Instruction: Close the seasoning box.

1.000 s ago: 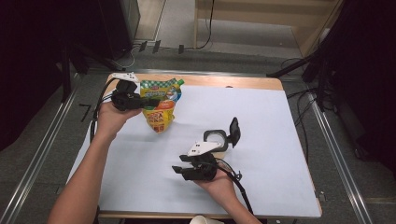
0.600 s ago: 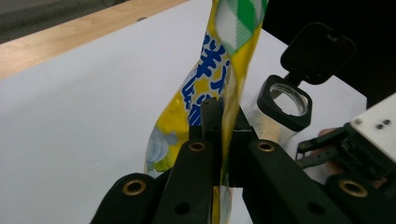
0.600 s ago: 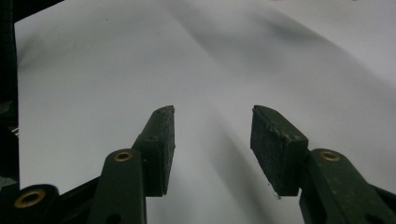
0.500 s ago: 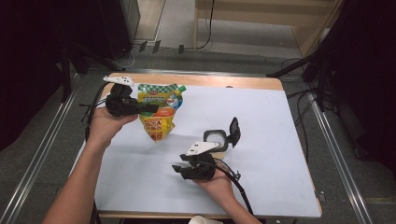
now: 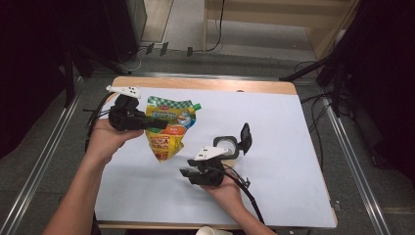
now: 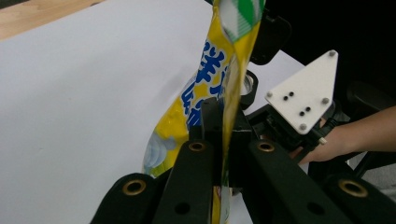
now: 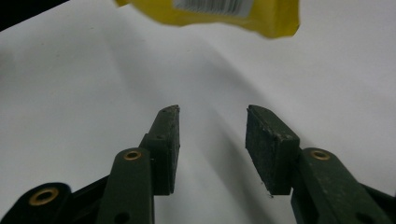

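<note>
Comparing this moment with a second ago, we find the yellow refill pouch [image 5: 169, 129] lifted off the white table sheet [image 5: 293, 161] and swung out of upright, its bottom corner now pointing down toward the right gripper [image 5: 188, 175]. The left gripper [image 5: 157, 123] is clamped on the pouch's upper edge. The right gripper's jaws have just been narrowing; nothing lies between its pads [image 7: 271, 149], and the pouch hangs ahead of them. The open-lidded container [image 5: 230, 144] stands just beyond. We judge a two-handed grasp imminent.
</note>
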